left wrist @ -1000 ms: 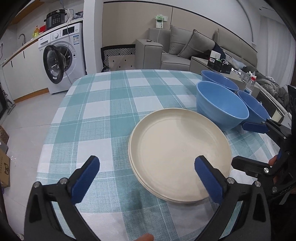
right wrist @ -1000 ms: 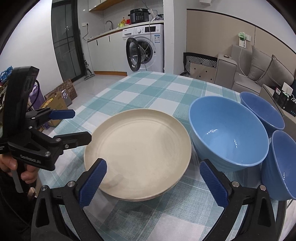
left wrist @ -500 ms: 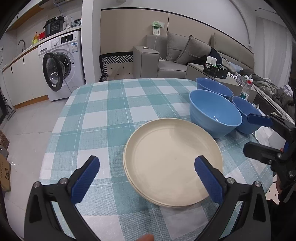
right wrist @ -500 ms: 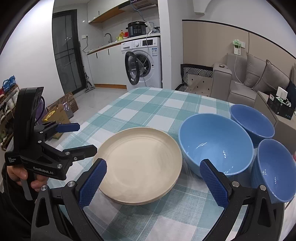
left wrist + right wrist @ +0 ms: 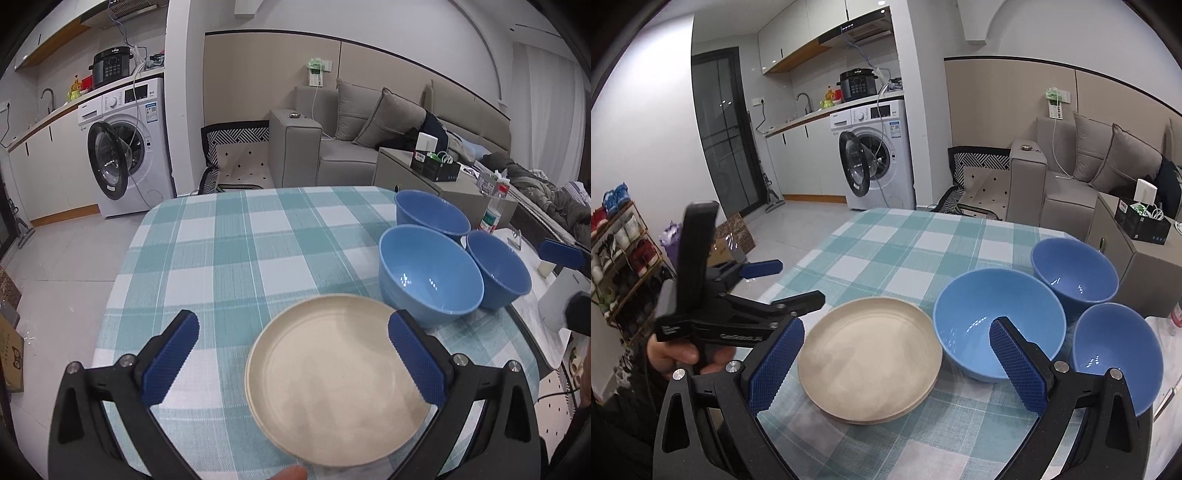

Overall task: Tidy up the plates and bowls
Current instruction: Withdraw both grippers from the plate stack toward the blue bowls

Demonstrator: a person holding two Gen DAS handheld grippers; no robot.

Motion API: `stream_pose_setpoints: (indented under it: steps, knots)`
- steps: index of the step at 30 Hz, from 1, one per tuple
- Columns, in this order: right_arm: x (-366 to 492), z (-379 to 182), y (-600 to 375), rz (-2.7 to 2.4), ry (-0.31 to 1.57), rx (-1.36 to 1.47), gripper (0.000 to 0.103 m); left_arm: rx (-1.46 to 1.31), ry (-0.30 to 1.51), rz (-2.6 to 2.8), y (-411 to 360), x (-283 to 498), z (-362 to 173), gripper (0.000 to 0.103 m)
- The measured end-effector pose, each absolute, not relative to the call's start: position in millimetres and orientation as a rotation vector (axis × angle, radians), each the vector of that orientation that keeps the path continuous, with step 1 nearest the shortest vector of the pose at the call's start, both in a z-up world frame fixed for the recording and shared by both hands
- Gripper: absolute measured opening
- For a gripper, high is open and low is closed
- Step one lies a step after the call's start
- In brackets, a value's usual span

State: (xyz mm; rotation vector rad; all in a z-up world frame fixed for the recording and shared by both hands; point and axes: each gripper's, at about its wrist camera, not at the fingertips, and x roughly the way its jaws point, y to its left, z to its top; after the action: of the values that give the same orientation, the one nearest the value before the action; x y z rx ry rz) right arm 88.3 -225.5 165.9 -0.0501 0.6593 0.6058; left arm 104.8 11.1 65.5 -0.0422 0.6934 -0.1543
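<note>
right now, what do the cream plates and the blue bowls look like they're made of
Cream plates: matte, no glints, thin even rims stacked together; probably plastic or a fibre composite, though matte ceramic is possible.

Blue bowls: glossy, with small sharp light spots inside; glazed ceramic or shiny plastic, the look cannot settle which.

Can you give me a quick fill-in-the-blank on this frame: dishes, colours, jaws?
1. The number of blue bowls on the table is ____.
2. The plates are ____ in colour.
3. The jaws of the left gripper and the right gripper are both ____.
4. The washing machine door is ____.

Missing words: three; cream; open; open
</note>
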Motion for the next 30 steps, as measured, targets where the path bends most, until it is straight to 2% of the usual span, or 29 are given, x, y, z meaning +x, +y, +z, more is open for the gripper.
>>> stream_pose_setpoints:
  steps: [13,30]
  knots:
    - [86.2,226.9,-253.3,0.573,0.613,-0.089,0.102,-0.06,0.703,-0.178,-6.0,141.1,82.7,0.103]
    - [130.7,241.8,-313.6,0.448,0.602,-0.035,0.102,-0.04,0.723,-0.199,-32.7,182.7,100.8,0.103]
